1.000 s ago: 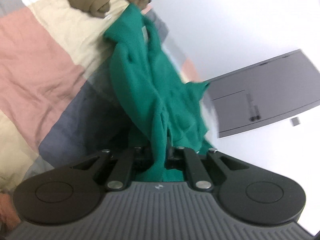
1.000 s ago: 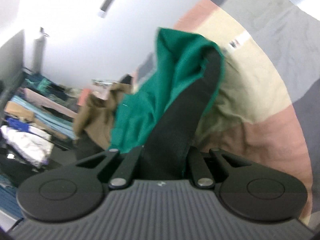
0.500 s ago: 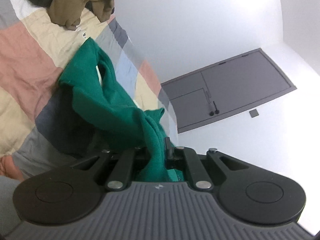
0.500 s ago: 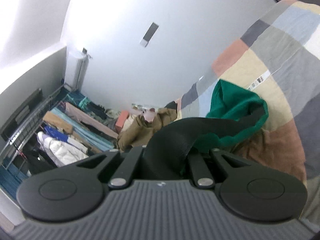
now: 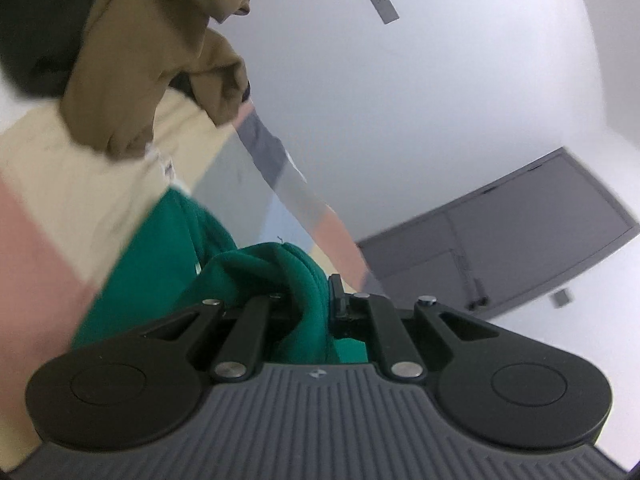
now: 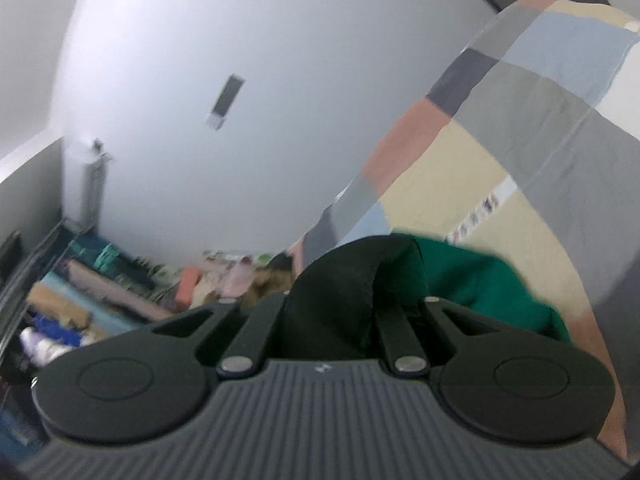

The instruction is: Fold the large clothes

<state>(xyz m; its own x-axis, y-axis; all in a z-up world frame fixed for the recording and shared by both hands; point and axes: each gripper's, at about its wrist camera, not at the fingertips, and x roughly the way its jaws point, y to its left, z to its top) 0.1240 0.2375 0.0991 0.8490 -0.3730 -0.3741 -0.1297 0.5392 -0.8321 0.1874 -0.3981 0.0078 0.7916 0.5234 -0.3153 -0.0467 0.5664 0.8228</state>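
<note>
A green garment lies bunched on the patchwork bed cover. My left gripper is shut on a thick fold of it, and the cloth hides the left finger. In the right wrist view the same green garment spreads to the right over the bed cover. My right gripper is shut on its dark band, which drapes over both fingers and hides them.
A brown garment is heaped at the far side of the bed, with a black one behind it. A grey door is set in the white wall. Piles of clothes fill the floor at the left.
Both grippers have swung forward over the bed with the green garment in them. The garment, hanging stretched out before, now sits bunched close to the jaws. The brown heap looms nearer.
</note>
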